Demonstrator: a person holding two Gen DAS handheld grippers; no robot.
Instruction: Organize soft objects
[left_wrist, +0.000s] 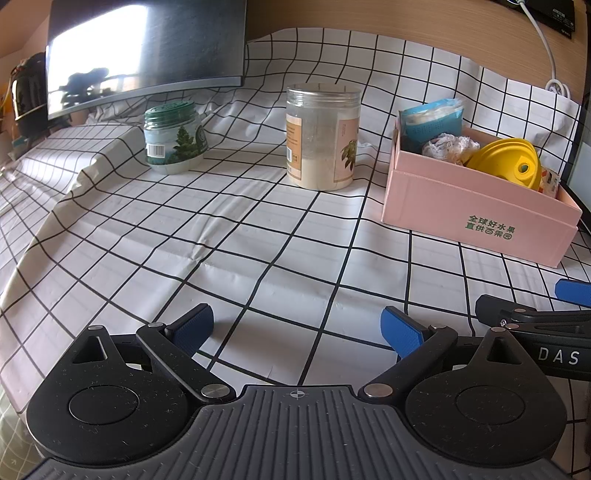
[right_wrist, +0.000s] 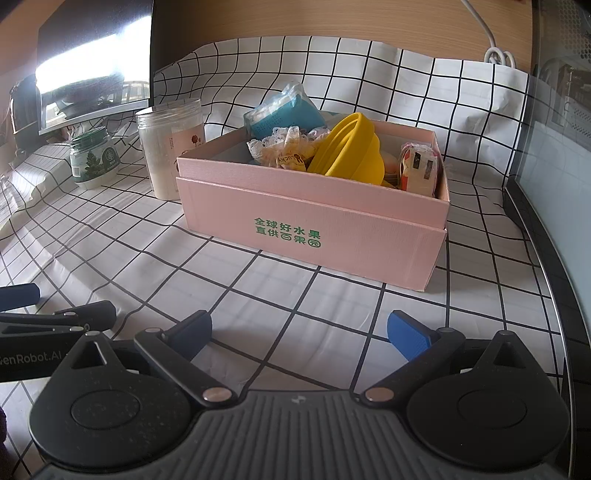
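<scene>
Both grippers, left (left_wrist: 297, 330) and right (right_wrist: 299, 330), hang wide open and empty above the cloth (left_wrist: 221, 229), and the pink box (right_wrist: 314, 221) of soft things sits straight ahead of the right one, so it's nearer.

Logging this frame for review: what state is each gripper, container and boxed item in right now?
left gripper: open, empty, above the cloth.
right gripper: open, empty.
pink box: lidless, upright, holding items.
yellow funnel: tilted inside the box.
blue pouch: propped at the box's back.
powder jar: upright, lidded, partly filled.
green-lidded jar: upright, closed.
</scene>
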